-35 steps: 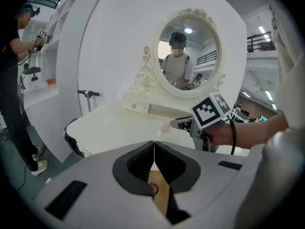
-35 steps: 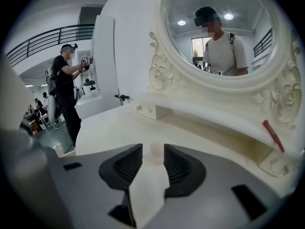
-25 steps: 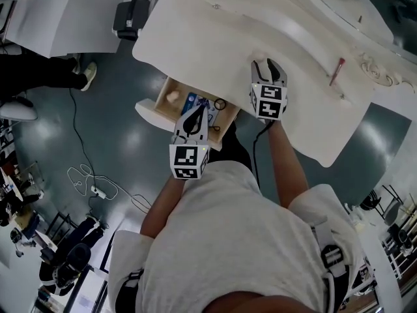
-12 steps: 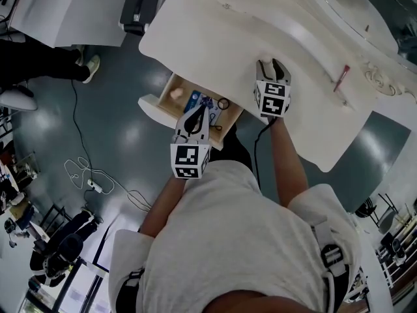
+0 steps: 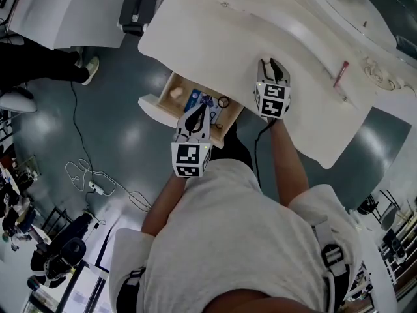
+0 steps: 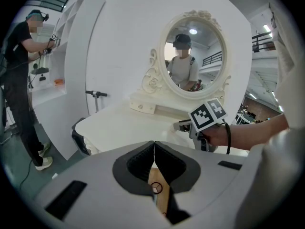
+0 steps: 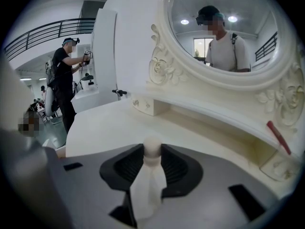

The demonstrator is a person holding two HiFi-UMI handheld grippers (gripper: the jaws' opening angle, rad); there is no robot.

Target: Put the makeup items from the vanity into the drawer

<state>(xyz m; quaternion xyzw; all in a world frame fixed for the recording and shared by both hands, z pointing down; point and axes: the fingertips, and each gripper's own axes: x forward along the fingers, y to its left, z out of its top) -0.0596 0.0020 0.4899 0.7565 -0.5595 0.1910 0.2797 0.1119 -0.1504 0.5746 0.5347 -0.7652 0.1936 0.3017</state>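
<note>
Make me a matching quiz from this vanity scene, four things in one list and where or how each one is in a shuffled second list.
1 white bottle; 2 red stick; 3 drawer; 4 left claw.
A pulled open; B shut, empty; C lying on the vanity top; D between the jaws of the right claw.
Pairs: 1-D, 2-C, 3-A, 4-B. The right claw's jaws have just been closing on the bottle.

Person seen from above, both arms stretched forward, a gripper in each hand.
The left gripper (image 5: 195, 114) points forward and down, jaws pressed together with nothing between them. The right gripper (image 5: 272, 64), held farther out on a straighter right forearm (image 5: 287, 158), tilts down likewise; its jaws have just been closing and seem to press on a small white bottle (image 7: 148, 182).
</note>
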